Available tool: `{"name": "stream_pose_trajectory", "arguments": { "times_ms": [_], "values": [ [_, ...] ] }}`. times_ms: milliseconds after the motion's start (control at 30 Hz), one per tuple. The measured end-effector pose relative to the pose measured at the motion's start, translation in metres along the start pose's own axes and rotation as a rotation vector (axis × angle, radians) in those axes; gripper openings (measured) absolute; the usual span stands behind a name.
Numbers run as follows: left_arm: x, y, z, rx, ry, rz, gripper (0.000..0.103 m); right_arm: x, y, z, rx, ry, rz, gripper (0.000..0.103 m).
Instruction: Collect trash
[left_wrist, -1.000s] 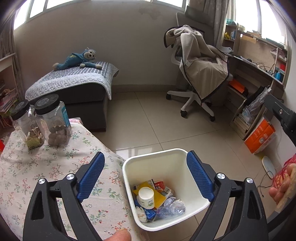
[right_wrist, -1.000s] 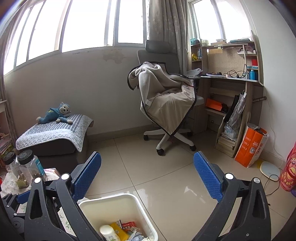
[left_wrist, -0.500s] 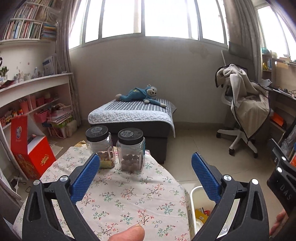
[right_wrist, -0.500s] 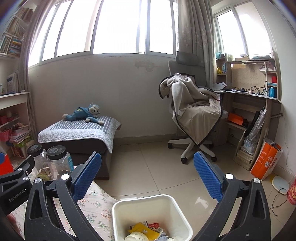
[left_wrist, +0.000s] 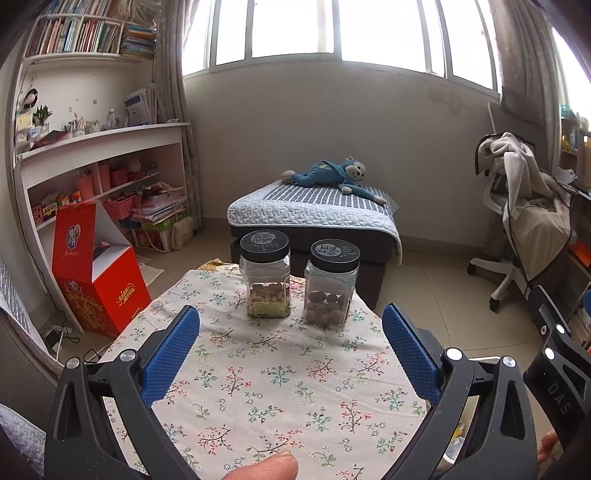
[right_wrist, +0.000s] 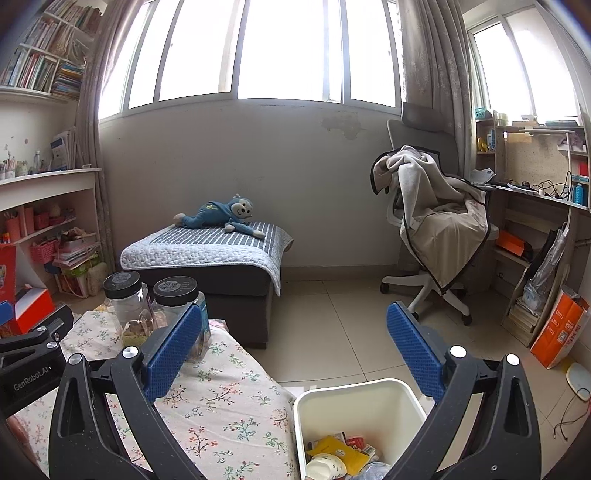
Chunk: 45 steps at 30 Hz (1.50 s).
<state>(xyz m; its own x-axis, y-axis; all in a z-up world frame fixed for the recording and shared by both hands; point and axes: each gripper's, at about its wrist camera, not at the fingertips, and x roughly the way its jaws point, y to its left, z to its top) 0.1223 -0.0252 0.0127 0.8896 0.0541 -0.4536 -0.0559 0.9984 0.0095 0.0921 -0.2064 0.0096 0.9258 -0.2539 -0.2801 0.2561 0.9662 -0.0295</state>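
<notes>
Swinging up and leftward, my left gripper (left_wrist: 290, 347) has left the bin it was looking down into a second ago and now faces the table (left_wrist: 280, 373), whose floral cloth fills the space between its fingers. Its jaws stand wide apart with nothing between them. I hold it level and low over the cloth because I am scanning for leftover trash, and from here I see none on the cloth.

Going from left to right across the table's far end, the first jar (left_wrist: 265, 273) holds pale nuts over a yellowish layer, and the second jar (left_wrist: 332, 280) just beside it holds darker round ones. Both are upright with black lids on; I judge them to be food kept there on purpose, not rubbish.

My right gripper (right_wrist: 293, 350) has lifted too, so the room shows more and the bin less. Its jaws are also spread open and hold nothing. Below it, the white trash bin (right_wrist: 402, 391) stands on the floor tiles against the table's right edge, close enough to drop things straight in. Inside lie a yellow packet (right_wrist: 338, 452), a white cup (right_wrist: 325, 467) and other wrappers, so the collecting looks nearly or fully finished.
</notes>
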Motion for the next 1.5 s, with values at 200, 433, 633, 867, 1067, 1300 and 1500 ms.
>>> {"name": "stream_pose_trajectory", "arguments": {
  "times_ms": [200, 433, 633, 867, 1067, 1300, 1500],
  "values": [
    [0.006, 0.016, -0.003, -0.016, 0.024, 0.019, 0.096, 0.005, 0.015, -0.002, -0.016, 0.009, 0.033, 0.096],
    [0.011, 0.027, -0.004, -0.026, 0.038, 0.038, 0.096, 0.007, 0.03, -0.004, -0.031, 0.005, 0.063, 0.096],
    [0.015, 0.034, -0.006, -0.033, 0.049, 0.047, 0.096, 0.007, 0.039, -0.005, -0.05, -0.001, 0.069, 0.096],
    [0.019, 0.035, -0.006, -0.039, 0.061, 0.05, 0.096, 0.009, 0.04, -0.006, -0.06, 0.009, 0.07, 0.096],
    [0.019, 0.034, -0.007, -0.039, 0.06, 0.046, 0.096, 0.011, 0.037, -0.005, -0.057, 0.014, 0.063, 0.096],
    [0.019, 0.031, -0.007, -0.036, 0.063, 0.044, 0.096, 0.012, 0.035, -0.004, -0.053, 0.019, 0.057, 0.096],
    [0.019, 0.028, -0.007, -0.035, 0.064, 0.043, 0.096, 0.013, 0.034, -0.004, -0.051, 0.02, 0.055, 0.096]
  ]
}}
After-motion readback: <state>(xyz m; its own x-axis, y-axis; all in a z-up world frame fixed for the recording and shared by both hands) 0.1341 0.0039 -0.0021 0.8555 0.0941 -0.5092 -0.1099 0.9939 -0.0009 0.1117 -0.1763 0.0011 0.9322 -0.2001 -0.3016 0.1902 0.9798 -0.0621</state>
